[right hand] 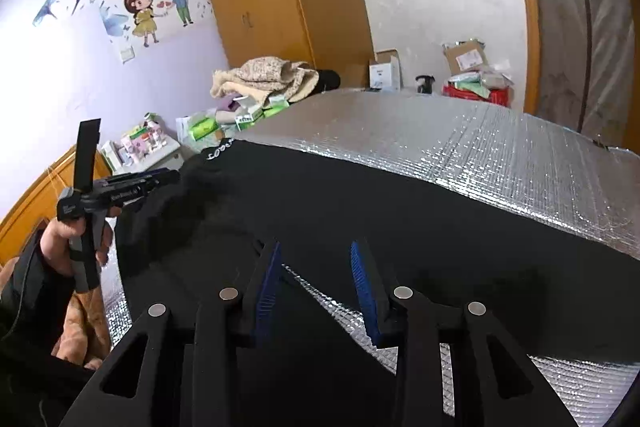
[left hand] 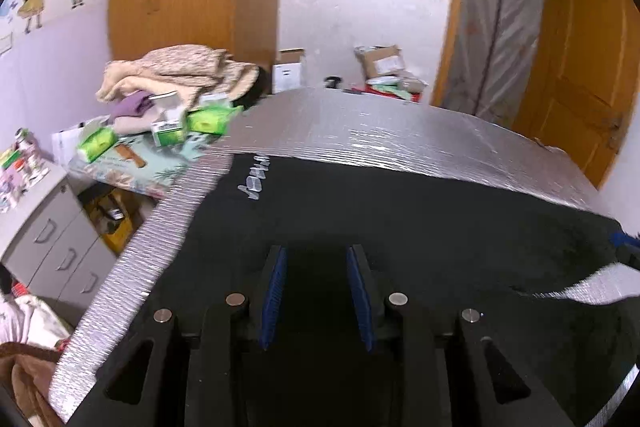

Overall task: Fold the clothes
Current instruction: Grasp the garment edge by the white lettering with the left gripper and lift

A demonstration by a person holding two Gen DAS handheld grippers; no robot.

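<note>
Two grippers hover over one black garment [left hand: 400, 219] spread on the silver foil mat [left hand: 400, 131]. At the left wrist view's bottom centre, the left gripper [left hand: 318, 255] is released — dark cloth beneath, nothing pinched. At lower centre of the right wrist view, the right gripper [right hand: 316, 251] gapes over the garment's near edge — empty too.

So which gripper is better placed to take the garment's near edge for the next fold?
Probably the right gripper: its open jaws straddle the black garment's near edge on the silver mat.
</note>
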